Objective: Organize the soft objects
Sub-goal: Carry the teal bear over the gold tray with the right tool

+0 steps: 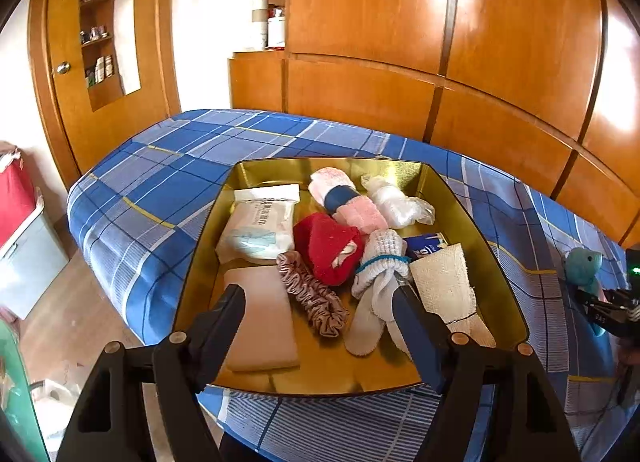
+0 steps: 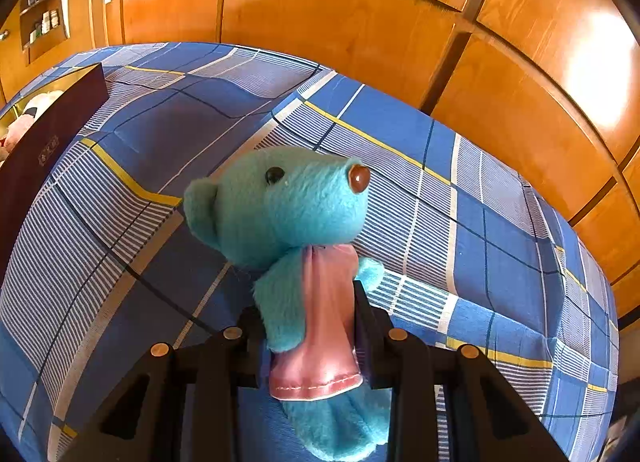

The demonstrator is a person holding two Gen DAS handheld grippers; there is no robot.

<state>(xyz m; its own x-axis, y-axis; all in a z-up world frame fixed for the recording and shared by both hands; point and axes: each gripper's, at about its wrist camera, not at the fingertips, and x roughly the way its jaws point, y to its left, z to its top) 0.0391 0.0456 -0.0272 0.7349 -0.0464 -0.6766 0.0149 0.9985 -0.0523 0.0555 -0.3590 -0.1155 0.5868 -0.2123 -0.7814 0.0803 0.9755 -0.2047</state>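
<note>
Since the shallow gold-lined rectangular tin box (image 1: pixel 472 198) already sits on the blue plaid bedsheet (image 1: pixel 168 166) crowded with soft goods, it reads as the collection bin for this sort. Inside it: a red knitted hat (image 1: pixel 328 246), a brownish-pink satin scrunchie (image 1: pixel 312 294), a white knit sock bundle tied with a blue band (image 1: pixel 380 262), a pink towel roll with a navy band (image 1: pixel 344 198), a white plastic-wrapped pack (image 1: pixel 256 230), a beige folded cloth (image 1: pixel 260 322) and a cream bandage-like cloth (image 1: pixel 444 282). The left gripper (image 1: pixel 320 302) hovers above the near end of the box, jaws spread wide, nothing between them, one finger just over the sock bundle; probably a drop just finished, or the next grab is being lined up. The right gripper (image 2: pixel 308 314) is clamped around the body of a small turquoise plush bear with a pink satin scarf (image 2: pixel 288 202), head up and clear of the sheet, well right of the box. Holding it by the torso keeps the grip firm; likely it goes into the box next, where free space is scarce.
</note>
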